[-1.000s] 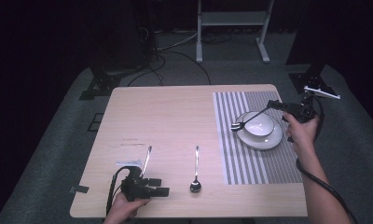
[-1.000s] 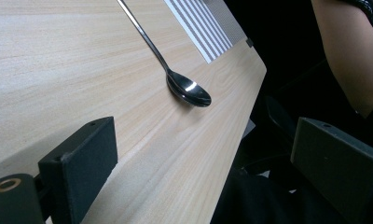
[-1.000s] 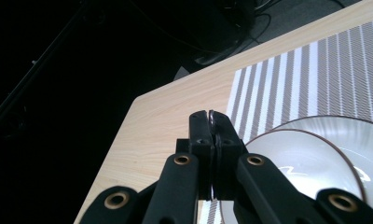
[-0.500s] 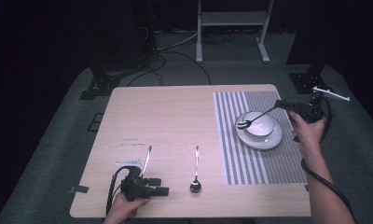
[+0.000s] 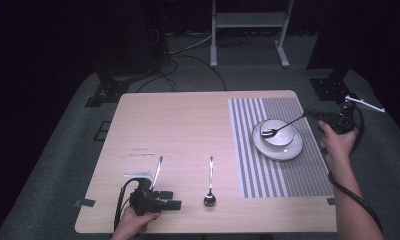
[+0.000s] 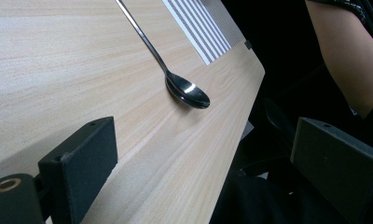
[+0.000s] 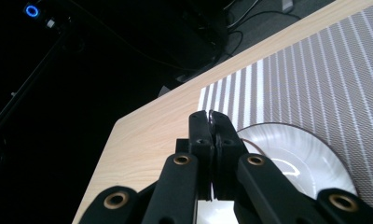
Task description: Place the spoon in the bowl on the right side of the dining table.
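Two sets of tongs work opposite ends of a light wooden table (image 5: 188, 125). The right tongs (image 5: 314, 115), held above the table's right edge by a hand (image 5: 336, 142), are clamped shut on the handle of a dark spoon (image 5: 284, 125), whose bowl rests inside a white bowl (image 5: 276, 131). That bowl sits on a white plate (image 5: 279, 147), which lies on a grey-and-white striped placemat (image 5: 278, 175) covering the right end of the table. In the right gripper view the two black jaws press together on a thin metal edge, with the plate's rim (image 7: 287, 144) just beyond them.

The left tongs (image 5: 172, 200) rest near the front edge at the table's left corner, gripped by the person's other hand (image 5: 133, 222); in the left gripper view the jaws stand wide apart with nothing between them. A steel spoon (image 5: 209, 182) lies ahead of them, its bowl toward the front edge, and a second utensil (image 5: 158, 171) lies just beside the tongs, its lower end hidden by them. A small white label (image 5: 137, 174) sits at that utensil's left. The middle and far half of the table are bare wood. A forearm (image 6: 348, 56) shows past the table's near edge in the left gripper view.
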{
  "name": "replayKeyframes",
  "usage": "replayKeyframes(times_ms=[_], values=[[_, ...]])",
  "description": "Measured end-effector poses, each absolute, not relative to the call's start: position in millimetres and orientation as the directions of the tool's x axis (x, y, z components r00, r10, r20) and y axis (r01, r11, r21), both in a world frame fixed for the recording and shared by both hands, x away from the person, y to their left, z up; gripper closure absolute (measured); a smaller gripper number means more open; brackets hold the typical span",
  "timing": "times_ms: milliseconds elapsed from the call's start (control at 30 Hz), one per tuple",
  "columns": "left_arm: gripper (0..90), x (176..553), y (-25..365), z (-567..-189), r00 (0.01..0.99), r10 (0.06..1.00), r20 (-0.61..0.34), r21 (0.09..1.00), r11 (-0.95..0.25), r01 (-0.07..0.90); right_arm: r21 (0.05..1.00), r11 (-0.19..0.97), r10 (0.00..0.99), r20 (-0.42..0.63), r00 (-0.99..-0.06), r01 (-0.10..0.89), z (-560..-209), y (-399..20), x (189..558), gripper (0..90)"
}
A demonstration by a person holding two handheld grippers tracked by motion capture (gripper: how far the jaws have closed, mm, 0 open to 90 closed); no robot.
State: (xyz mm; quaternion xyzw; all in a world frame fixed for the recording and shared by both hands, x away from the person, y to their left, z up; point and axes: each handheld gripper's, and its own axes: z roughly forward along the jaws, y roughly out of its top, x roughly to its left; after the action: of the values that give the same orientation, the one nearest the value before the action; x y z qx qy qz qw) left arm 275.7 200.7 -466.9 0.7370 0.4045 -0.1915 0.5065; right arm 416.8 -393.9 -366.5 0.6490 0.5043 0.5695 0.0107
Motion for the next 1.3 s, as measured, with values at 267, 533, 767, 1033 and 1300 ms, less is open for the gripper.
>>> replayKeyframes(times_ms=[267,533,767,1033,1300], values=[[5.6,276,200,-467,0.603,0.402,-0.689,0.595,-0.163,0.787,0.576,-0.508,0.669,0.733,-0.128,0.641,-376,-401,415,88.3],[5.6,276,200,-467,0.603,0.404,-0.688,0.596,-0.161,0.787,0.567,-0.504,0.687,0.721,-0.095,0.652,-388,-406,416,87.8],[5.6,276,199,-467,0.602,0.405,-0.688,0.595,-0.160,0.787,0.550,-0.512,0.691,0.720,-0.063,0.660,-399,-411,416,87.7],[5.6,276,200,-467,0.601,0.409,-0.687,0.595,-0.158,0.788,0.532,-0.528,0.677,0.734,-0.050,0.662,-409,-413,416,87.7],[5.6,277,201,-467,0.600,0.412,-0.685,0.597,-0.154,0.787,0.521,-0.536,0.666,0.745,-0.046,0.664,-415,-412,417,87.6]])
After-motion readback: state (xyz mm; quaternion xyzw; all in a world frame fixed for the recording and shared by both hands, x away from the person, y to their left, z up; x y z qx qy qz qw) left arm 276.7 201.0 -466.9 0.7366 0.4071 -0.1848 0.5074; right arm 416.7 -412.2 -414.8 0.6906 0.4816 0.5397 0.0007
